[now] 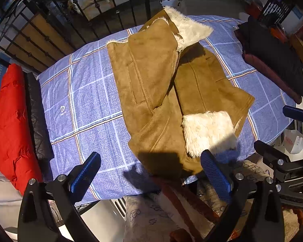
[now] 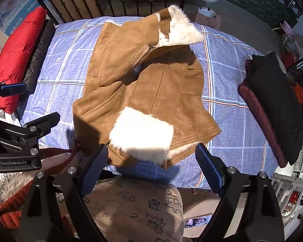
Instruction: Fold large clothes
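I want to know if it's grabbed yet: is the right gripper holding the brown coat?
No, the right gripper is open and empty above the brown coat.

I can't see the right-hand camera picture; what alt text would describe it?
A tan suede coat with white fleece collar and cuff lies partly folded on a blue checked sheet. The right gripper hangs open above its near hem, holding nothing. A red jacket lies left, a dark garment right.
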Available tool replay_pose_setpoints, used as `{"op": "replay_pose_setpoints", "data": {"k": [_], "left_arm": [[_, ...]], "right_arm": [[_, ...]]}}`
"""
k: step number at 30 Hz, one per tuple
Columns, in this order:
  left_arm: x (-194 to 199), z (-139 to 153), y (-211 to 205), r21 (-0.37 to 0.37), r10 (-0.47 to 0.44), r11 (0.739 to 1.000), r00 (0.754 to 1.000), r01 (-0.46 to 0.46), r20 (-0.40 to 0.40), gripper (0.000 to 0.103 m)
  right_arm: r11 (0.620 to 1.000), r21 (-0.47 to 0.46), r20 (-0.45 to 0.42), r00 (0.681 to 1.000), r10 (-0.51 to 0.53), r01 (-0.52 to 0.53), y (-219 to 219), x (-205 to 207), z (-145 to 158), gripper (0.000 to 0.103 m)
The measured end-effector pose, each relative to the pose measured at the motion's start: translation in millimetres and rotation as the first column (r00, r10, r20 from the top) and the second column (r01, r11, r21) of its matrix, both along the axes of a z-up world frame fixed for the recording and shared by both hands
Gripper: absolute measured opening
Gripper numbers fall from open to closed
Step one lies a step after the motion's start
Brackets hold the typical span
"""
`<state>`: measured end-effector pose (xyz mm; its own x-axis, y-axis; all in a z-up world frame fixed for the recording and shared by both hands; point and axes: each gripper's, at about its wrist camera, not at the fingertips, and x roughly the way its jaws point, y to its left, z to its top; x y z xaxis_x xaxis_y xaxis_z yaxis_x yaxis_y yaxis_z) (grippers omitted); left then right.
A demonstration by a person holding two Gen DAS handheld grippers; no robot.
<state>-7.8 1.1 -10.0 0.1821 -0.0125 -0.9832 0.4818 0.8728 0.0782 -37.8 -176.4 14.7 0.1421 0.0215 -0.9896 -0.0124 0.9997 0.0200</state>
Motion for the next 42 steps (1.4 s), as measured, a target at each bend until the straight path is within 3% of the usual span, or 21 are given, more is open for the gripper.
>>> {"op": "replay_pose_setpoints", "data": {"k": [24, 42], "left_arm": [[-1.6, -1.0, 0.8, 0.001, 0.001, 1.000, 1.000, -0.001, -0.004, 0.097], [1.6, -9.0, 9.6, 0.001, 0.051, 0.999, 0.998, -0.051, -0.045, 0.097]], "right_arm": [[1.000, 0.005, -0.004, 1.000, 0.003, -0.003, 2.4, -4.7, -3.9, 0.087], [1.000, 0.013, -0.022, 1.000, 0.004, -0.004, -1.9, -1.9, -7.5, 0.087]]}}
